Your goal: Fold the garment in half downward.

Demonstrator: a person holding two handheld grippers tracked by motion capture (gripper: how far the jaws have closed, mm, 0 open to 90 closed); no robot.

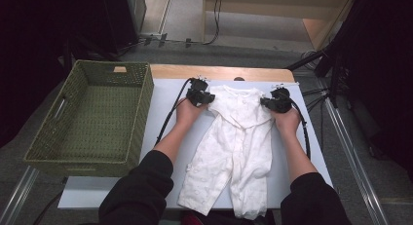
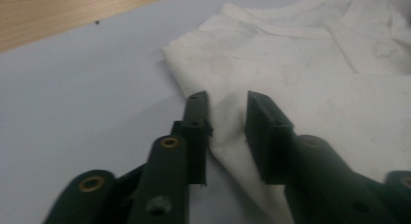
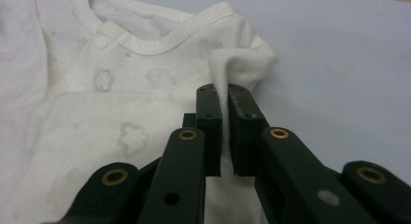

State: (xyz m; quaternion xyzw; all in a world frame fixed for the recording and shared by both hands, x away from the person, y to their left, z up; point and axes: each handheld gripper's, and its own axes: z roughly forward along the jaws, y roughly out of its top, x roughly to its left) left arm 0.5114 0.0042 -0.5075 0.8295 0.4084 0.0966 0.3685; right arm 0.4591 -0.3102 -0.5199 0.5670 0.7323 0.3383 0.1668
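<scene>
My right tool (image 3: 224, 95) had its two black jaws pinched tight on a raised fold of the white cotton baby romper (image 3: 145, 103), printed faintly with small cloud shapes, at the shoulder edge beside the ribbed neckline; the cloth stood up in a thin ridge between the pads. My left tool (image 2: 225, 103) sat at the garment's other shoulder with its jaws part-way closed, a gap between them, and a hump of the same white cloth lying in that gap; I could not tell whether the pads were pressing on it. From the high view, the left tool (image 1: 200, 95) and the right tool (image 1: 277, 100) were at the two top corners of the romper (image 1: 234, 152), each in one of my hands, with black cables trailing back along my forearms and black sleeves at the bottom of the view. The romper lay flat and face up on the pale grey counter (image 1: 165, 96), neck away from me and legs toward me, the legs reaching the near edge. A strip of light wood showed along the counter's far edge. To the left of the counter, just beside it, stood a rectangular olive-green woven basket (image 1: 141, 103) with cut-out handles.
</scene>
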